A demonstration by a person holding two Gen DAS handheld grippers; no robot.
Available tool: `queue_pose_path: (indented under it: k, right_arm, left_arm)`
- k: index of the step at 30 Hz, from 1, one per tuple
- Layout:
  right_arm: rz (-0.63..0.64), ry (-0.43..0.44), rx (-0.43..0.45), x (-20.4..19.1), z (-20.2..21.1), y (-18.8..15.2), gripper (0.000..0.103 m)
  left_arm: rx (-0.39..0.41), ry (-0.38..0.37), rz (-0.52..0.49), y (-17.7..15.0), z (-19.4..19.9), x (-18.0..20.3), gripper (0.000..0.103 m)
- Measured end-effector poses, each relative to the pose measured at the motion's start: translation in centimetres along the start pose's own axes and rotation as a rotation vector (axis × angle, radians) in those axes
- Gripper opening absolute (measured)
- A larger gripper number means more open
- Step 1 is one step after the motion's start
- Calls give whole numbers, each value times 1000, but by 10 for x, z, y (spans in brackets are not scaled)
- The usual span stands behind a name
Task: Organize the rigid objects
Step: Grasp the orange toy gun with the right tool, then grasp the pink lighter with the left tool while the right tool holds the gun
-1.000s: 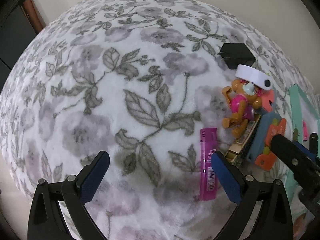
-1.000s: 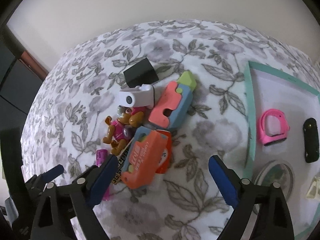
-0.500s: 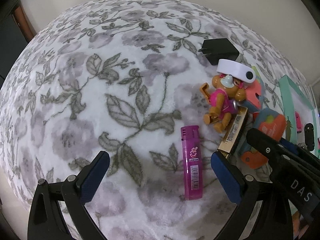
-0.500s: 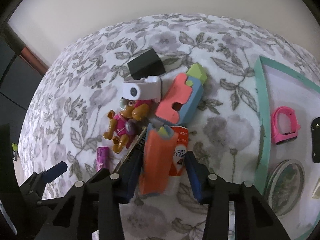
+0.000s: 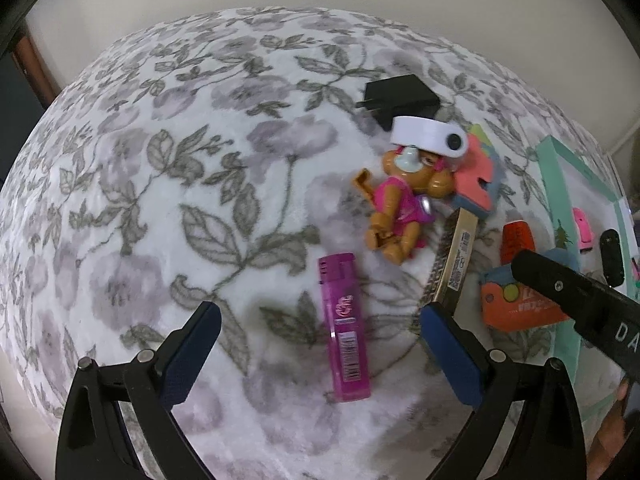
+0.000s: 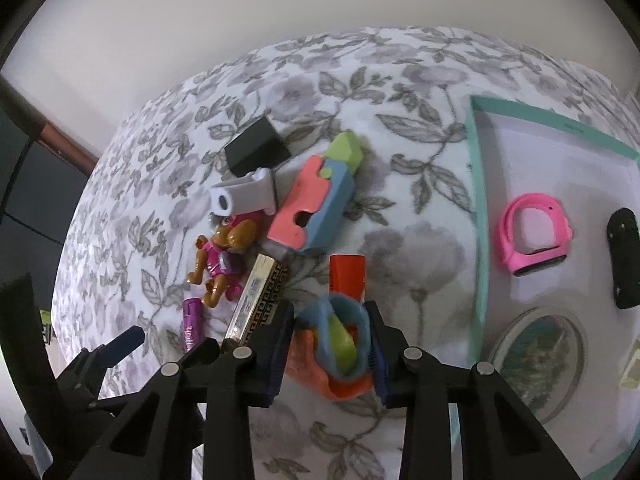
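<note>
The right gripper [image 6: 330, 350] pinches an orange, blue and green plastic toy block [image 6: 338, 354], its jaws having just been closing; a second ago they stood spread with the toy flat on the floral plush cloth [image 6: 400, 92]. The grip takes the toy across its narrow width, likely so it can travel to the shallow teal-rimmed white tray [image 6: 478, 216] at three o'clock, where a pink plastic wristband [image 6: 534, 236] and a black oblong case [image 6: 624, 256] already lie. An orange tube [image 6: 347, 274] now shows bare at twelve o'clock of the jaws. The left gripper [image 5: 320, 354] hangs spread wide over a slim magenta plastic lighter [image 5: 346, 326], which sat nearer its right finger earlier, probably its next pick.
</note>
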State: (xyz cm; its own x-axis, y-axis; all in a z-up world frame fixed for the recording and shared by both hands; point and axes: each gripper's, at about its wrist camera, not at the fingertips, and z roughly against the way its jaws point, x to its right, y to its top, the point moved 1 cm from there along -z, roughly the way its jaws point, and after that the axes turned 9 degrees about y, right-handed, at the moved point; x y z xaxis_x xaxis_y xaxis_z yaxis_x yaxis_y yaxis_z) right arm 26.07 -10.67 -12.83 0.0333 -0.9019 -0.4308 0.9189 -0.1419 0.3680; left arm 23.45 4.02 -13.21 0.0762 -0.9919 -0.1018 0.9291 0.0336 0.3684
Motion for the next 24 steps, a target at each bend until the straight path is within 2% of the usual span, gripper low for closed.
queue_pose_path:
  k: [4, 7, 8, 9, 14, 19, 24]
  right_arm:
    - [-34, 11, 3, 9, 4, 0, 36]
    - [-43, 33, 5, 11, 7, 1, 31]
    - [-45, 41, 7, 11, 8, 1, 30]
    - [-44, 45, 9, 11, 8, 1, 29]
    - [-21, 46, -5, 8, 9, 0, 29]
    - [-12, 75, -45, 7, 11, -6, 29]
    - [19, 69, -84, 3, 11, -14, 29]
  left_arm:
    - [6, -9, -14, 0, 2, 8, 96]
    - [-9, -64, -23, -1, 0, 17, 95]
    - [-21, -79, -35, -3, -1, 20, 86]
    - [-29, -94, -53, -5, -3, 26, 83]
    - [-30, -129, -55, -5, -3, 33, 78]
    - [-47, -170, -29, -9, -5, 26, 74]
    - [-63, -226, 39, -9, -9, 10, 71]
